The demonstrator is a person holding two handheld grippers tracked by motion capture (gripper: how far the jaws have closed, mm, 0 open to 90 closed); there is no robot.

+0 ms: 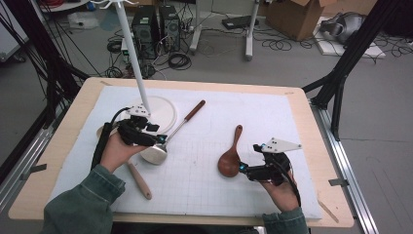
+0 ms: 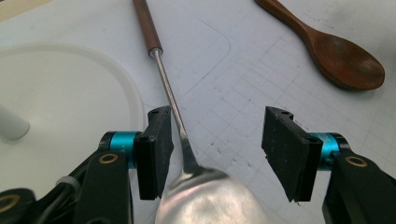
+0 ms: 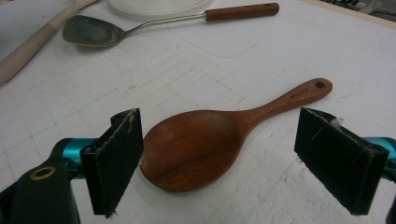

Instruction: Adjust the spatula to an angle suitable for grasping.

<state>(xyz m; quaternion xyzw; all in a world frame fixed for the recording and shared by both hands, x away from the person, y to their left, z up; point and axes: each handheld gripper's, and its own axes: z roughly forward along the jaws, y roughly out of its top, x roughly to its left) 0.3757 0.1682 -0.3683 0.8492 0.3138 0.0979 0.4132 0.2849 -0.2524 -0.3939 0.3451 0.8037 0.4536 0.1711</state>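
Both grippers poised with nothing lifted yet: the left gripper (image 2: 217, 156), jaws apart, straddles the metal spoon's (image 2: 187, 154) neck beside the white base (image 2: 70, 93), while the right gripper (image 3: 219, 161), also apart, frames the wooden spoon (image 3: 205, 140) flat on the mat (image 1: 272, 112).

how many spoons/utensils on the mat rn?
3. Metal spoon with brown wooden handle by the white round plate, at the left gripper. Dark wooden spoon mid-mat, by the right gripper. Pale wooden handle front-left, its head hidden under the left hand.
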